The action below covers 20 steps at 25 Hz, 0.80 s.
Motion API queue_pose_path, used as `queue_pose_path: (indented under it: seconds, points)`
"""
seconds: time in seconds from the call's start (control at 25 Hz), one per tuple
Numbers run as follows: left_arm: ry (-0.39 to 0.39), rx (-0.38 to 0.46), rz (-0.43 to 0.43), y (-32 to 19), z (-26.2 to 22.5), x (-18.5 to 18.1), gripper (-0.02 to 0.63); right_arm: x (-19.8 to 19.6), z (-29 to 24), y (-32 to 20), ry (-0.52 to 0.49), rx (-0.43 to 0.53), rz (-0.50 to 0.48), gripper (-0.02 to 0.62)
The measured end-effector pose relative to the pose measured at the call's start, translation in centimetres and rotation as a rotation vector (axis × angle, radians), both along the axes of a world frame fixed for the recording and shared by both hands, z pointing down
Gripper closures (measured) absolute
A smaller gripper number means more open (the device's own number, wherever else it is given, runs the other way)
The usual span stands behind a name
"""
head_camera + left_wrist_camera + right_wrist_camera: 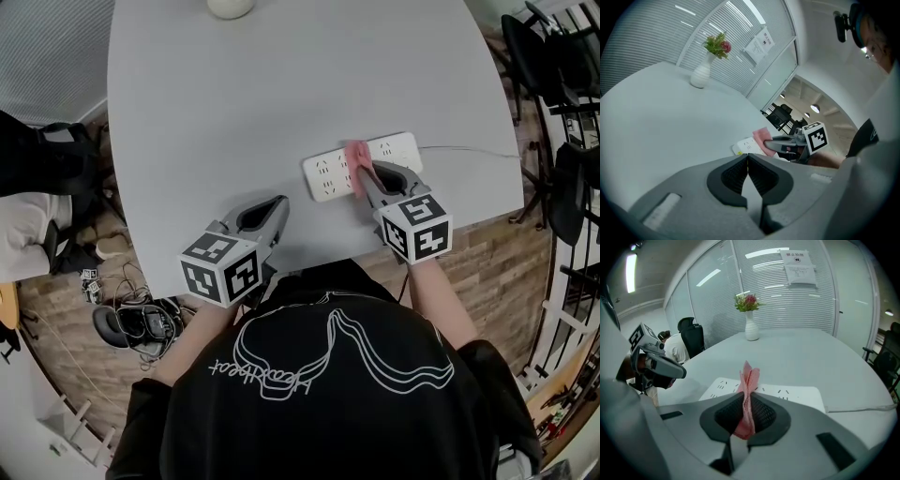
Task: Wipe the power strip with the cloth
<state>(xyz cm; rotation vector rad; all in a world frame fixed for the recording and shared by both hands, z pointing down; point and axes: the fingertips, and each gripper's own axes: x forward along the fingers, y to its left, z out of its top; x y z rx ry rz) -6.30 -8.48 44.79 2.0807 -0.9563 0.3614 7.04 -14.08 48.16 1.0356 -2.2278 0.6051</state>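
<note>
Pinching: the right gripper (747,398) had its jaws pressed on the pink cloth (749,378), which stood between the ribbed black pads (763,412) as a thin, soft, folded sheet.
Cloth place: its free end touched the top of the power strip (325,176), about at the middle of its length.
Strip: white, hard, flat, a long rectangle with rounded corners and rows of small slots. It lay on the table (234,103) near the person's edge, and a thin pale cable (469,150) left its right end.
Table: pale grey, smooth and matte, with a curved edge.
Right pose: the gripper reached forward from the person, tips low on the strip and turned a little to the left.
Left gripper (748,158): jaws pressed together with nothing between them. It was low over the bare table, left of the strip and apart from it, with the tips pointing toward the strip.
Vase (750,329): white, smooth, with a round body and a narrow neck, at the far side of the table. In it were green leaves and pink-red flowers (746,301).
</note>
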Motion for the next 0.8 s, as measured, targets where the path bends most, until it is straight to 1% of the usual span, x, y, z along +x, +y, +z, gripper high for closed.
queue_pose_path:
  seconds: [0.6,0.8]
  points:
    - [0.011,-0.006,0.052,-1.0,0.1,2.8,0.592,6.9,0.0,-1.8,0.024,0.013,0.141,0.552]
    - [0.01,-0.011,0.063,-0.9,0.4,3.1,0.592,9.0,0.0,-2.2,0.046,0.021,0.179,0.552]
